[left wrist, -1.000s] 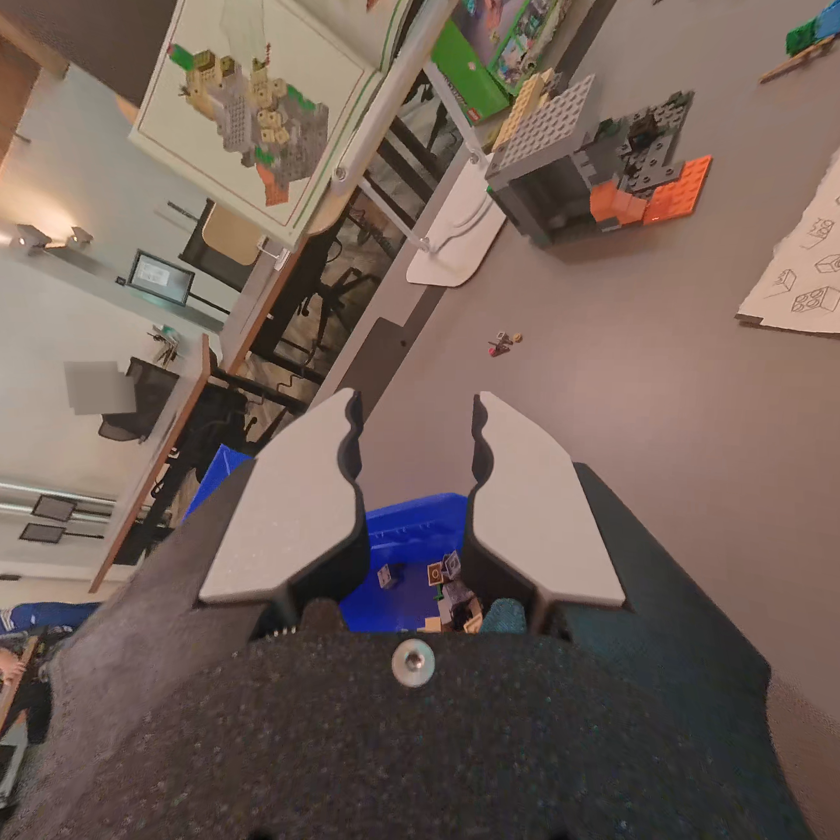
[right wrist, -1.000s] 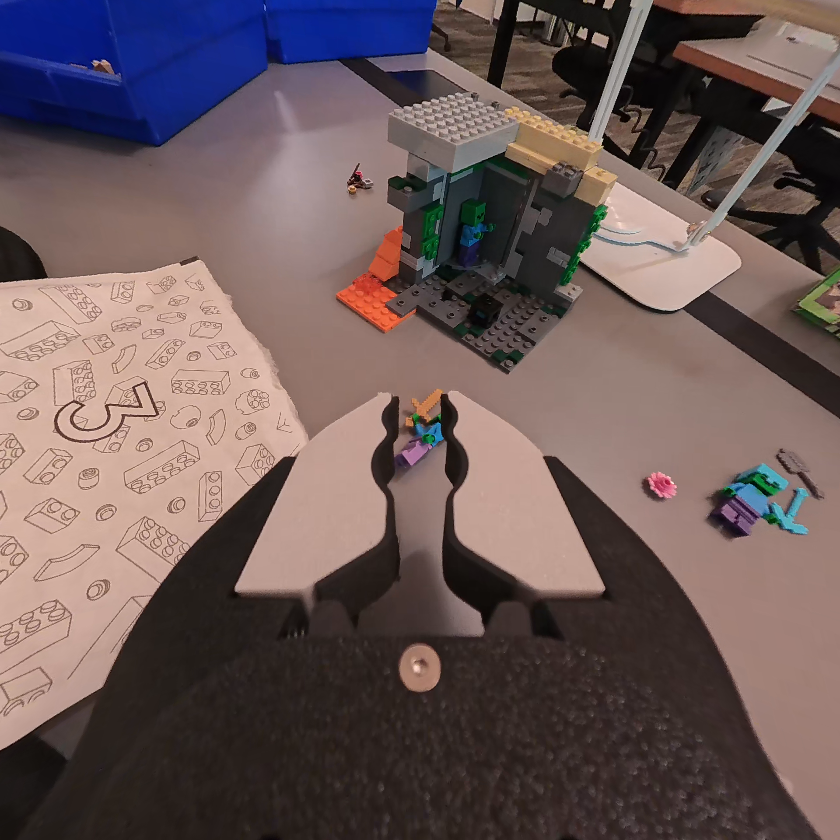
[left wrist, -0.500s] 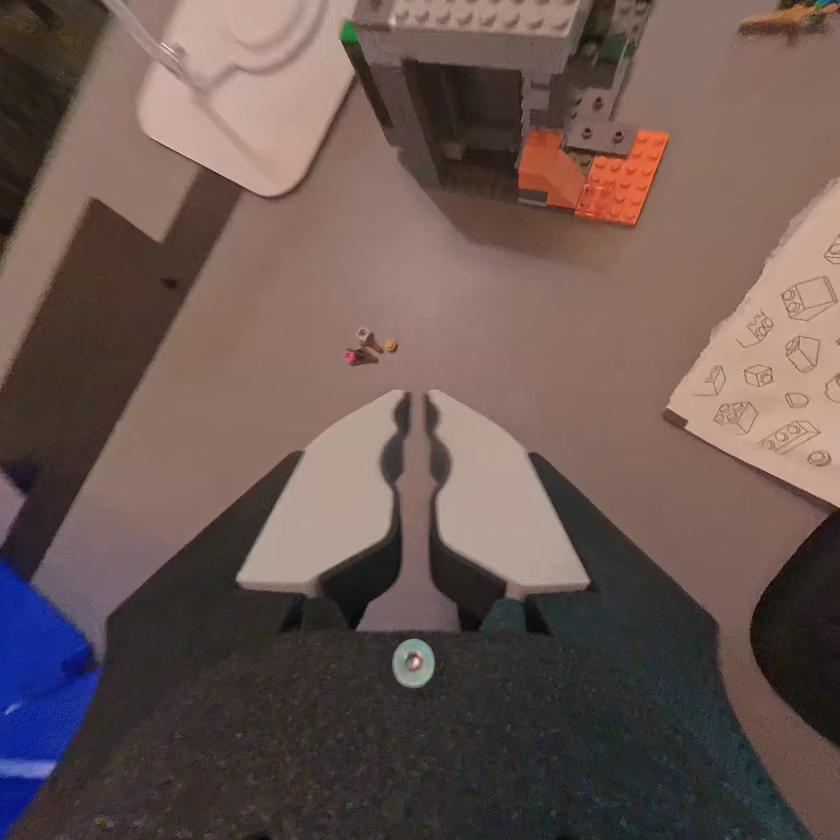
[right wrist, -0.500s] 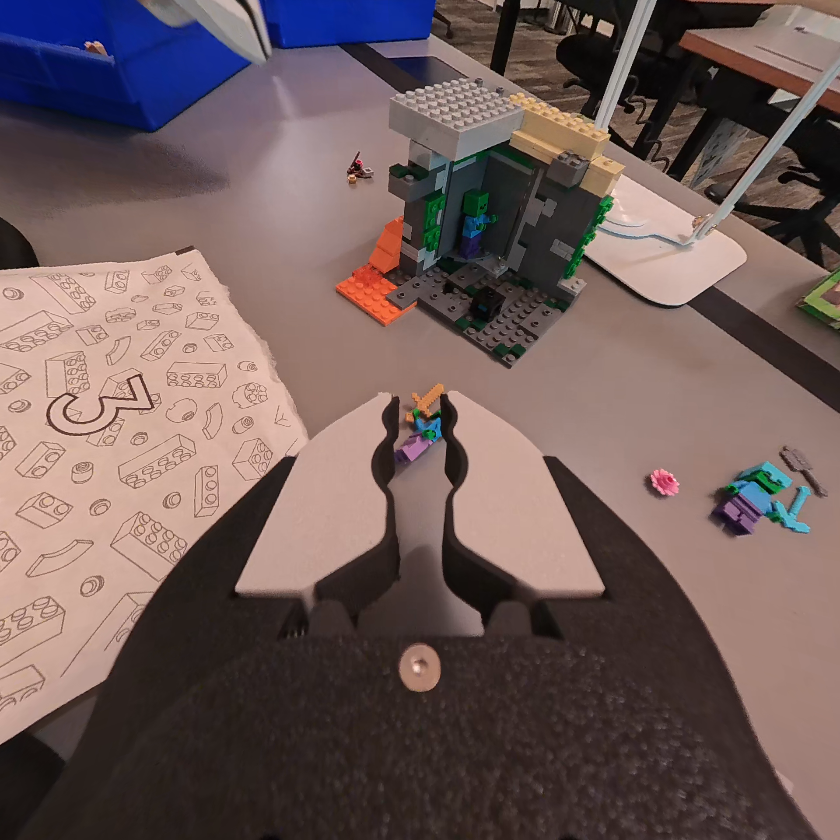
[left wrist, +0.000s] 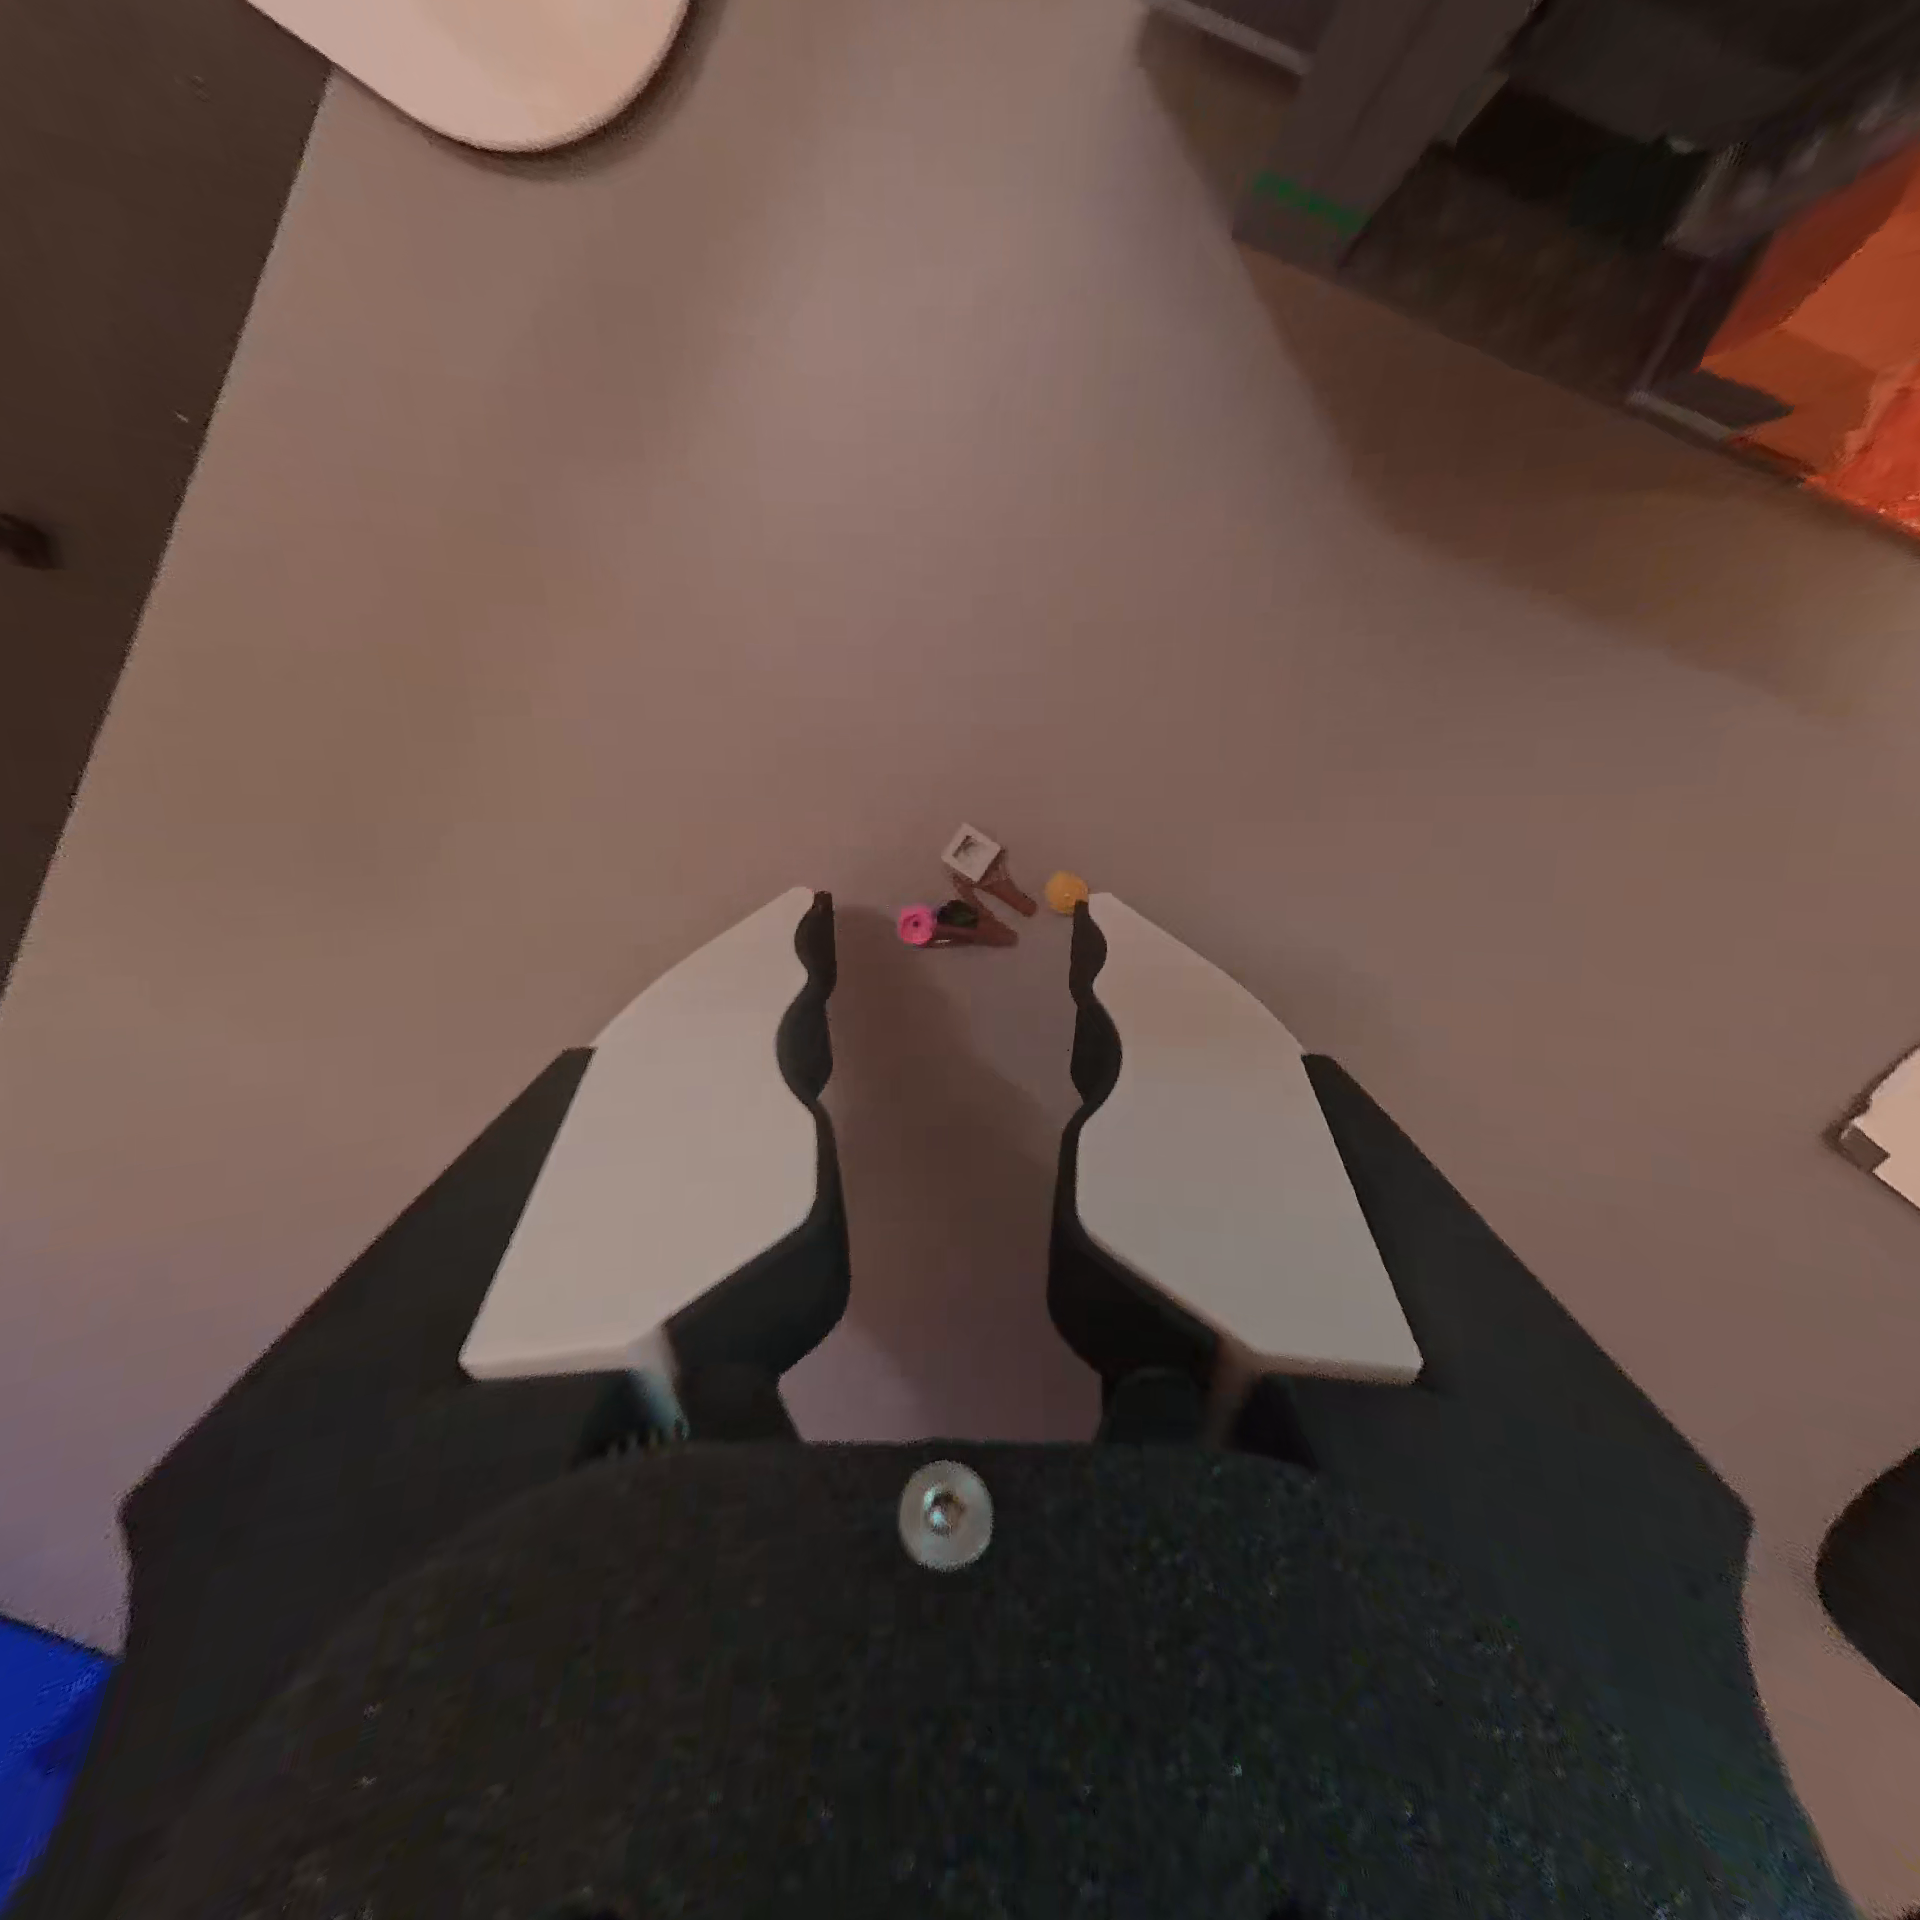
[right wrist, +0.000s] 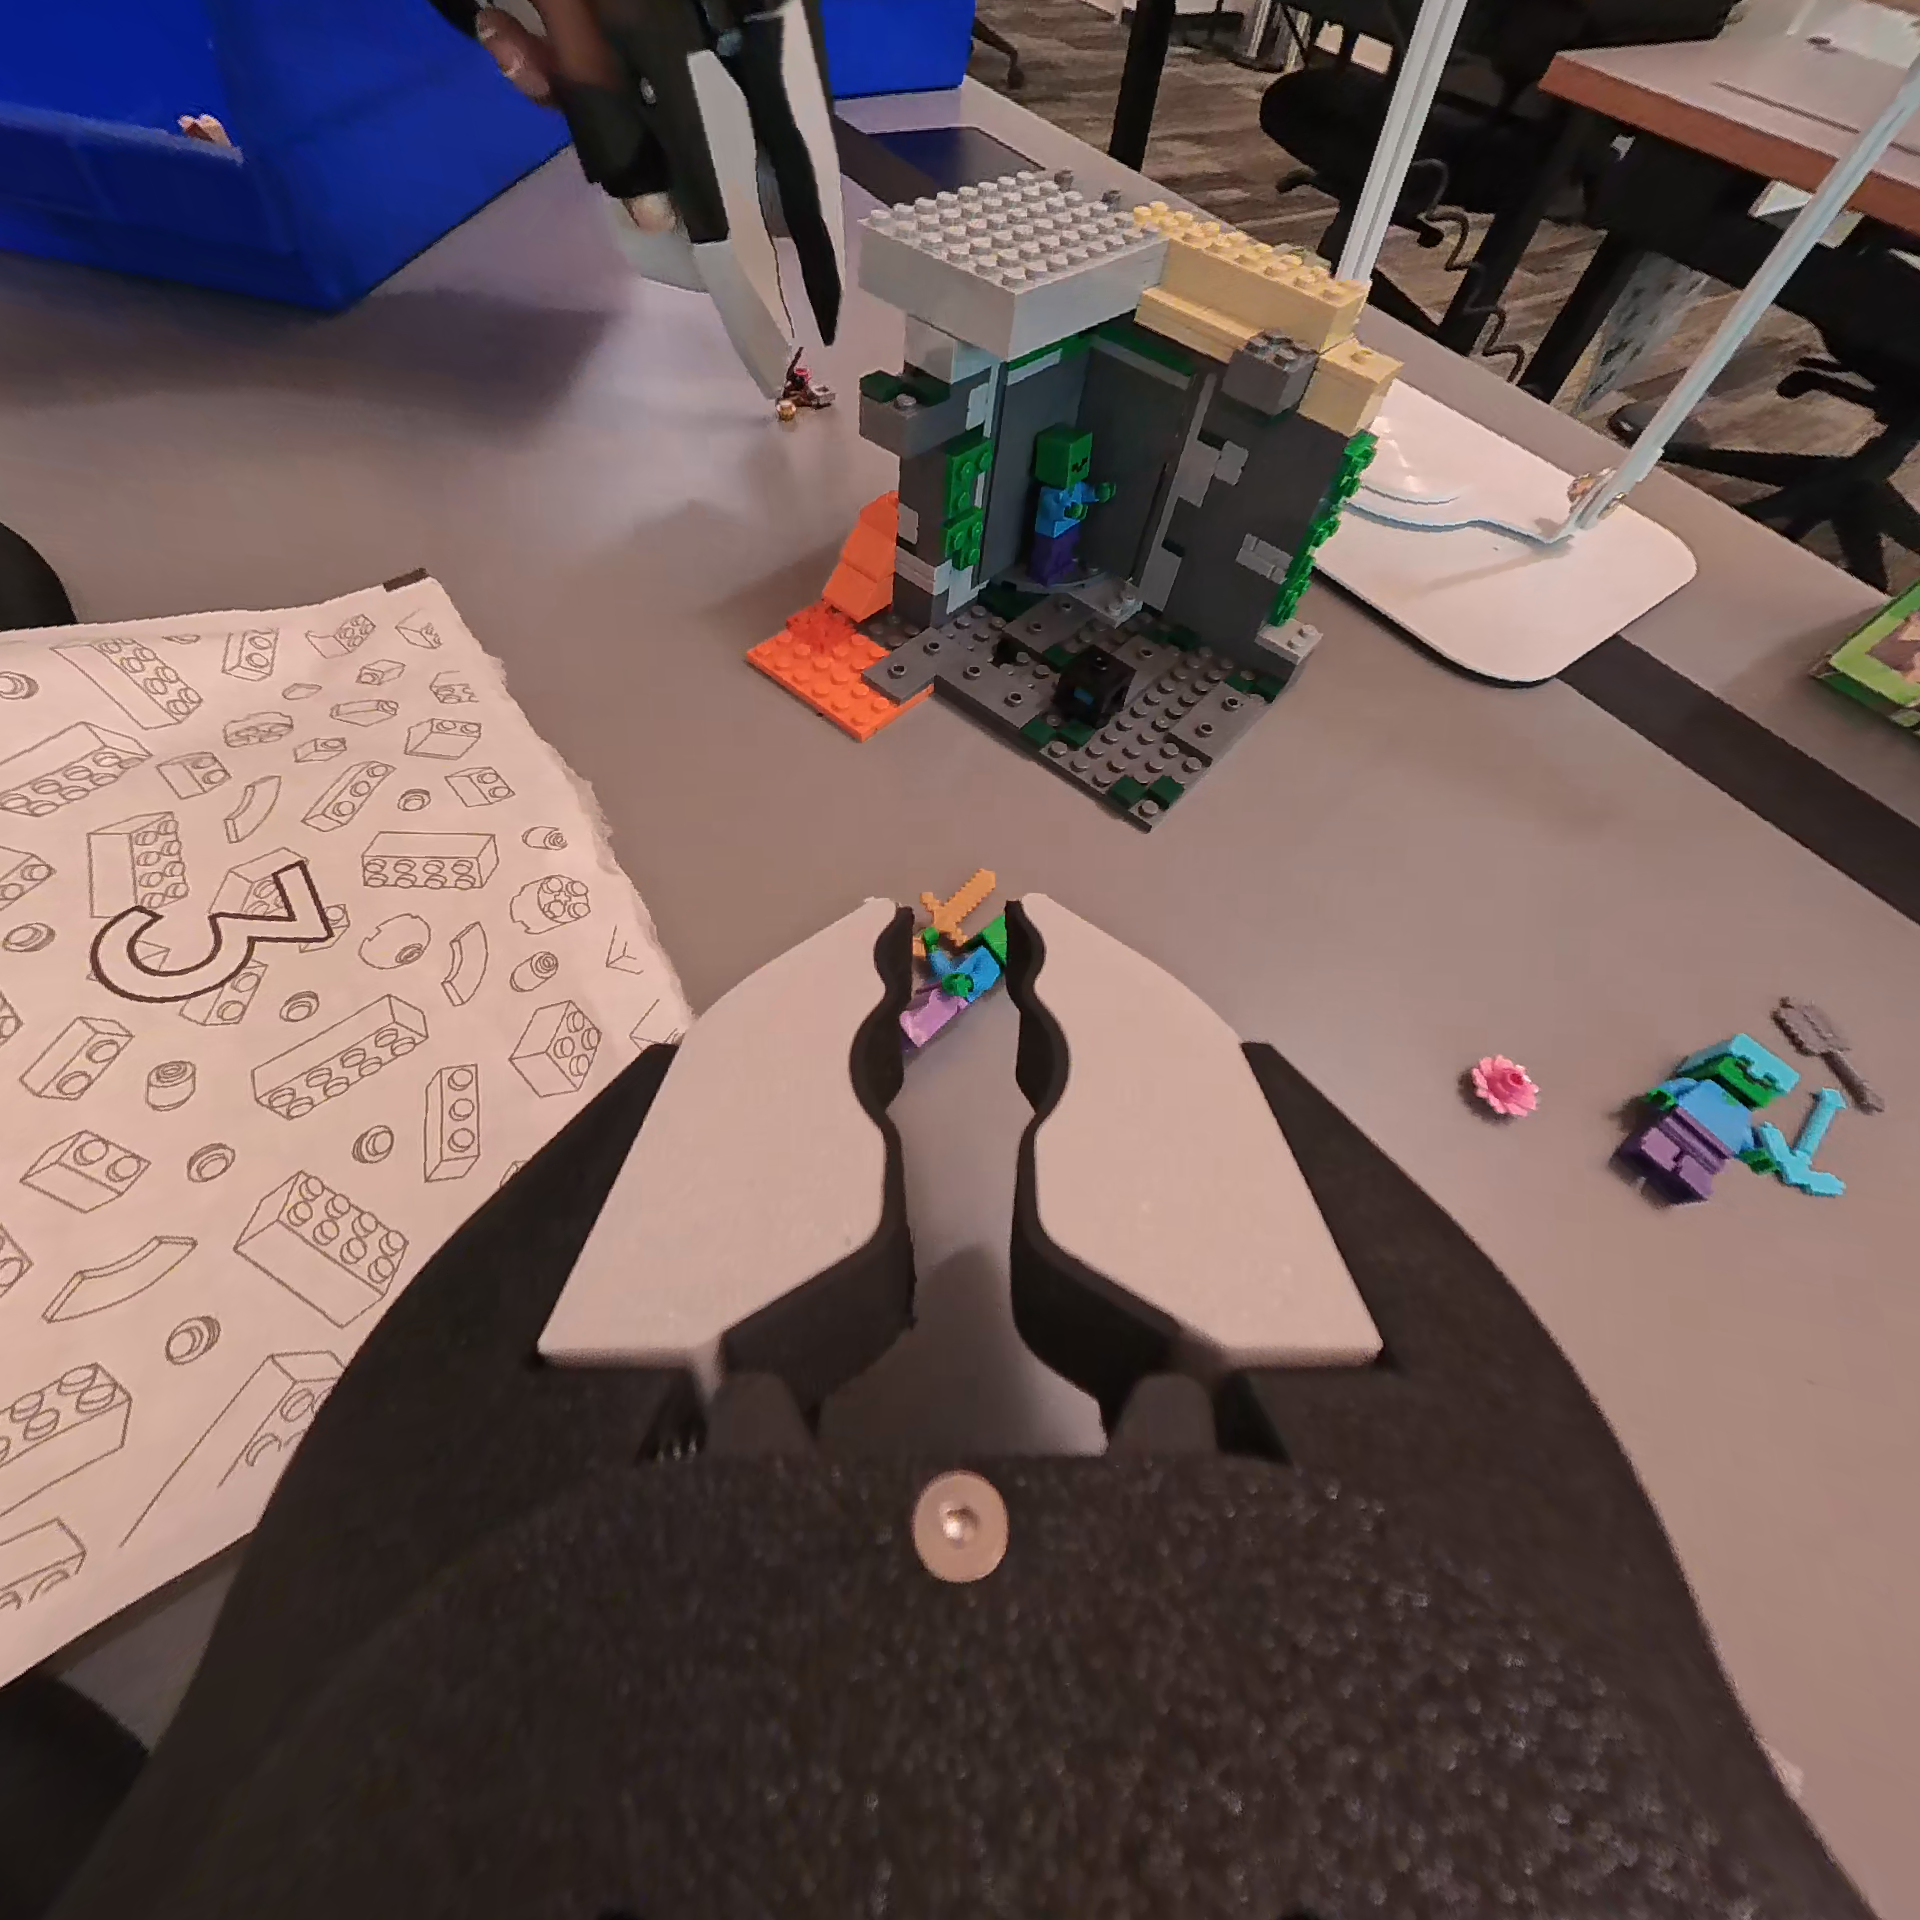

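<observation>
My left gripper is open, low over the grey table, its tips on either side of a cluster of tiny pieces: a pink stud, brown bits, a white square piece and a yellow stud. It also shows in the right wrist view, pointing down at these pieces. My right gripper is shut on a small blue, green and purple figure with an orange sword.
A grey brick building with an orange plate stands mid-table. A printed paper sheet lies left, blue bins behind. A white stand base, a pink flower and another figure are on the right. My right fingertips sit around 30 centimeters from my left ones. Between my right fingertips and the pink flower there is roughly 12 centimeters.
My left gripper swung from above the blue bin down to the tiny pieces, closing on the way and then opening around them. My right gripper has stayed put with the figure.
</observation>
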### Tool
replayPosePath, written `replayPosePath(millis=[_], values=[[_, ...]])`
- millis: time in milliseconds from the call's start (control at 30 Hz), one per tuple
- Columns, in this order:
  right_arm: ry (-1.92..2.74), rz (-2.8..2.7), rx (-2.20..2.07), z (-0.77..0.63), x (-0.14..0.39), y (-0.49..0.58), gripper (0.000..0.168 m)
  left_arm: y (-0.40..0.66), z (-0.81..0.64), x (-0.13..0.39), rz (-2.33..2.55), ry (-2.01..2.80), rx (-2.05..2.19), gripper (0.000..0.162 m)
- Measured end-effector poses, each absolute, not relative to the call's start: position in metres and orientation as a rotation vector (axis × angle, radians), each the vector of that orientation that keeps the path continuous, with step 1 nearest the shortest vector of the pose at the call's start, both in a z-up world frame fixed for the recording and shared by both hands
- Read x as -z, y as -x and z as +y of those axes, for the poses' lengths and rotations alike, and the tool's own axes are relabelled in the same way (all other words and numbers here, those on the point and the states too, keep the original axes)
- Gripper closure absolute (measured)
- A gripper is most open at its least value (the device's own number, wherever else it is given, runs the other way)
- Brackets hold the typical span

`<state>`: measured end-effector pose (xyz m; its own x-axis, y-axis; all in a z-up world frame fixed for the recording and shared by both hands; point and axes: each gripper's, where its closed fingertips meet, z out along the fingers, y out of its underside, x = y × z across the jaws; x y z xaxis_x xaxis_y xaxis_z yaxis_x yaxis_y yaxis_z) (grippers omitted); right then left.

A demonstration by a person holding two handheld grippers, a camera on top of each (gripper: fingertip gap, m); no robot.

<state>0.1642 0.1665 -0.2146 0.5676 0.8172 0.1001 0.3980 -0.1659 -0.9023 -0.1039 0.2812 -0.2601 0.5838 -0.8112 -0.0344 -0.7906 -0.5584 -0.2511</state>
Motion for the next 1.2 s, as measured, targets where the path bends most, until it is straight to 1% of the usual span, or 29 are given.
replayPosePath(millis=[133, 233, 300, 433, 467, 900, 1200], values=[[1.777, -1.003, -0.512, 0.167, 0.214, -0.164, 0.152, 0.111, 0.282, 0.268, 1.346, 2.63, 0.137, 0.121], [1.773, -1.006, -0.508, 0.166, 0.214, -0.164, 0.152, 0.11, 0.284, 0.268, 1.339, 2.627, 0.164, 0.129], [1.775, -1.001, -0.513, 0.167, 0.214, -0.164, 0.152, 0.112, 0.283, 0.268, 1.33, 2.638, 0.165, 0.143], [1.776, -0.963, -0.511, 0.17, 0.213, -0.166, 0.151, 0.112, 0.283, 0.268, 1.321, 2.614, 0.138, 0.144], [1.771, -0.944, -0.506, 0.172, 0.211, -0.167, 0.151, 0.113, 0.283, 0.267, 1.324, 2.593, 0.111, 0.157], [1.752, -0.766, -0.434, 0.191, 0.203, -0.191, 0.151, 0.115, 0.231, 0.207, 1.327, 2.339, 0.073, 0.159], [1.752, -0.756, -0.424, 0.191, 0.205, -0.192, 0.151, 0.13, 0.207, 0.199, 1.314, 2.314, 0.056, 0.159]])
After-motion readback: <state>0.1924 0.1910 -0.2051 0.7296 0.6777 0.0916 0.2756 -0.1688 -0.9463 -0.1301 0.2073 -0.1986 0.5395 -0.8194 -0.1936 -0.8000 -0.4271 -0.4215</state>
